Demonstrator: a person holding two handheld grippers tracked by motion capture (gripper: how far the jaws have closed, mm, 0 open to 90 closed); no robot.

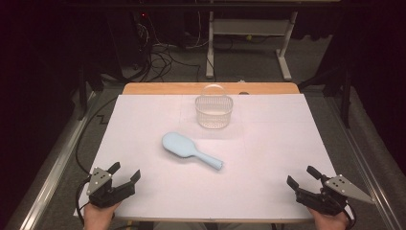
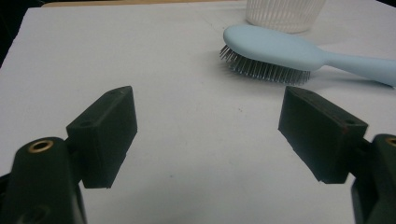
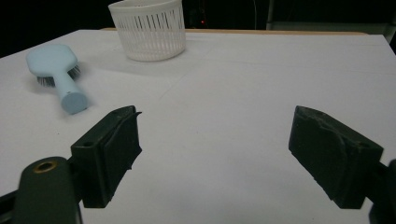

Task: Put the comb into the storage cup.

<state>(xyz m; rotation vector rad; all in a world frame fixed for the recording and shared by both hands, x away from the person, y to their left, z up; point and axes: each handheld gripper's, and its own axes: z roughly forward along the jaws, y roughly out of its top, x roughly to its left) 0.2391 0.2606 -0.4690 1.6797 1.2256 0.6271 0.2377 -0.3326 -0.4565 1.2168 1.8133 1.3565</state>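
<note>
A pale blue hairbrush (image 1: 189,151) lies bristles-down near the middle of the white table (image 1: 143,120), its handle pointing toward the front right. Behind it stands a white slotted basket (image 1: 214,110) with an arched handle. My left gripper (image 1: 125,173) rests at the front left corner, open and with nothing between its jaws. Over at the front right corner my right gripper (image 1: 301,176) is open too. The left gripper view puts the hairbrush (image 2: 280,51) ahead and to the right of my left gripper (image 2: 210,133). In the right gripper view the hairbrush (image 3: 58,74) and basket (image 3: 149,30) lie far left of my right gripper (image 3: 215,154).
The wooden back edge of the table (image 1: 210,88) shows behind the white cover. Beyond it on the floor are cables (image 1: 163,57) and a white desk frame (image 1: 249,43). Metal rails (image 1: 57,158) run along both sides of the table.
</note>
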